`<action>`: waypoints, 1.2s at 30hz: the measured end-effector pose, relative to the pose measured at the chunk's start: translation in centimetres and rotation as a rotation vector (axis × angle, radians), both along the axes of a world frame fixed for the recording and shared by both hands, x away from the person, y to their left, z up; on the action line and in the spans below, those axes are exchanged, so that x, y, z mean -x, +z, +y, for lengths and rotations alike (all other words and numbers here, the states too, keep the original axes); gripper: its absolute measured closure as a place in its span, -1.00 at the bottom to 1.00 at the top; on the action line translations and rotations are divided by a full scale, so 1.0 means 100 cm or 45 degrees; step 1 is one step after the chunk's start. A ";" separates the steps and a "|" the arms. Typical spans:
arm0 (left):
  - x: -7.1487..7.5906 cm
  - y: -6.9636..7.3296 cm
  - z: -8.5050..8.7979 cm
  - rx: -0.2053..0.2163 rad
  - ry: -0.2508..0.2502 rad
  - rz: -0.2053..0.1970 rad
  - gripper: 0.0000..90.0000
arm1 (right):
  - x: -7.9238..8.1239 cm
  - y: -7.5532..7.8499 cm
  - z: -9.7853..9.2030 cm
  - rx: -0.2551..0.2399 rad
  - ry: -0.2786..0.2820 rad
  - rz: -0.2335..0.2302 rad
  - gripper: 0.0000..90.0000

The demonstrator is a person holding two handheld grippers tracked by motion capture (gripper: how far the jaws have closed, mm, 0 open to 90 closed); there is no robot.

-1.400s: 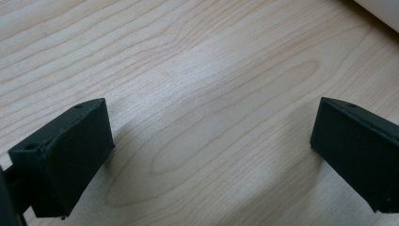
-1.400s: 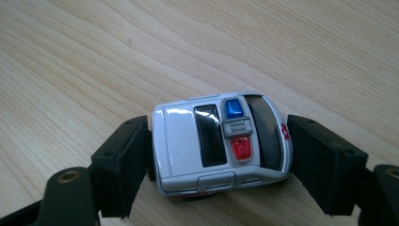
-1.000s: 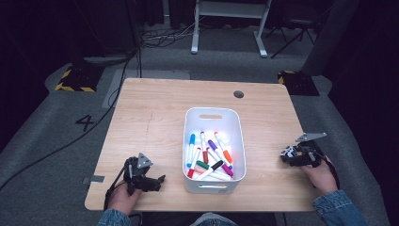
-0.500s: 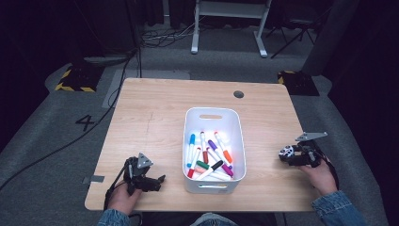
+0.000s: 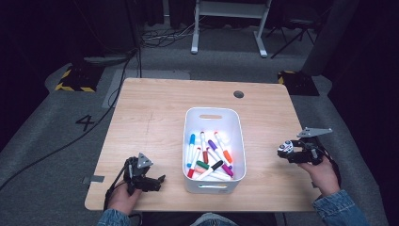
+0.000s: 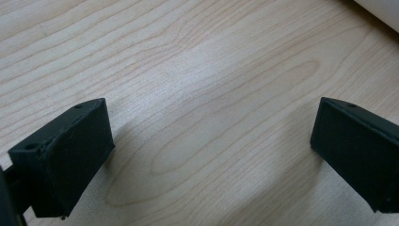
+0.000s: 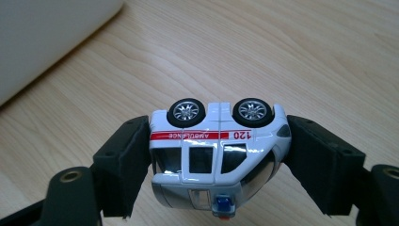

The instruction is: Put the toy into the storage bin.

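A white rectangular plastic bin with a slot handle at each short end sits a little right of centre on the pale wooden table, its near wall close to the person's edge; everything below is placed against it. It holds a loose heap of coloured marker pens.

To the right of the bin, well apart from its long wall and near the table's right edge, the right gripper is held up off the wood. In the right gripper view that gripper pinches a small white toy ambulance with a red side stripe, nose and tail against the two black pads, wheels turned away from the camera and its blue roof light toward it. A corner of the bin's wall lies at the upper left there, with bare wood between.

To the left of the bin, near the table's front edge, the left gripper rests low, close to the bin's near left corner without touching. In the left gripper view its jaws stand spread wide over bare wood, nothing between them.

Beyond the bin's far end the tabletop is open wood up to a small dark round grommet close to the far edge.
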State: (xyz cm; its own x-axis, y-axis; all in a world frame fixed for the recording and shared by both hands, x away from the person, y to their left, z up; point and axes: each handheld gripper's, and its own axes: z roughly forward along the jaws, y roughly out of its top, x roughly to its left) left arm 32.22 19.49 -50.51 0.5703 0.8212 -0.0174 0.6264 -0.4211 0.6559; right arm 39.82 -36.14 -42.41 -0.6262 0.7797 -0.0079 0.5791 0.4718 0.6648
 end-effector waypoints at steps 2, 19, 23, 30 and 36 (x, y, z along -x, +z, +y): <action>0.000 0.000 0.000 0.000 0.000 0.000 -1.00 | 0.002 0.005 0.005 -0.011 0.003 -0.011 -0.44; 0.000 0.000 0.000 0.000 0.000 0.000 -1.00 | 0.018 0.053 0.039 -0.069 0.138 -0.098 -0.44; 0.000 0.000 0.000 0.000 0.000 0.000 -1.00 | 0.021 0.063 0.050 -0.076 0.178 -0.114 -0.44; 0.000 0.000 0.000 0.000 0.000 0.000 -1.00 | 0.027 0.079 0.067 -0.096 0.243 -0.128 -0.44; 0.000 0.000 0.000 0.001 -0.001 0.000 -1.00 | 0.033 0.090 0.081 -0.116 0.287 -0.126 -0.44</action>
